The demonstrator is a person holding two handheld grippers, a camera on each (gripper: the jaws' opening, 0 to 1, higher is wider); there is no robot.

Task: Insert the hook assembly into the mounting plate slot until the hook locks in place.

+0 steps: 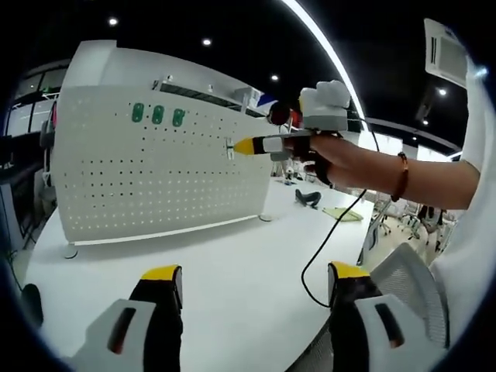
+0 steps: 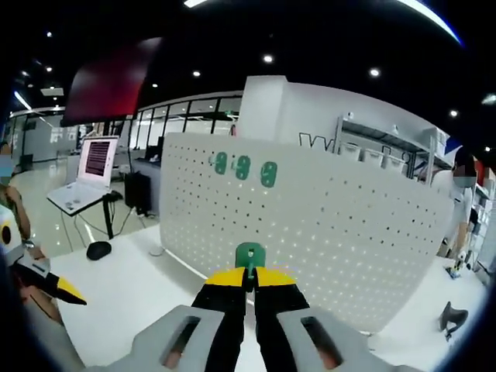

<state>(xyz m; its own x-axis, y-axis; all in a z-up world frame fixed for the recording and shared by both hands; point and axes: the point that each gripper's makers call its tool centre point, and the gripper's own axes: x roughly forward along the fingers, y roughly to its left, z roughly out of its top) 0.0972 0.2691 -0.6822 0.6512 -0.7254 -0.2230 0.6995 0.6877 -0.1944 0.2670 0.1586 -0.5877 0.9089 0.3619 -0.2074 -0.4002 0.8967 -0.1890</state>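
A white perforated mounting plate (image 1: 155,170) (image 2: 341,225) stands upright on the white table (image 1: 232,263). Three green hooks (image 1: 157,115) (image 2: 243,167) hang in a row near its top. My right gripper (image 2: 249,277) is shut on a green hook assembly (image 2: 249,253), holding it up just in front of the plate. In the left gripper view, the right gripper (image 1: 246,146), held by a hand, has its yellow tips close to the plate's right part. My left gripper (image 1: 256,273) is open and holds nothing, low over the table and well back from the plate. Its yellow tip (image 2: 68,291) shows at the far left.
A black cable (image 1: 325,240) hangs from the right gripper over the table's right edge. A grey mesh chair (image 1: 411,287) stands at the right. A laptop (image 2: 94,164) on a stand and a dark mouse-like object (image 2: 99,249) lie left of the plate.
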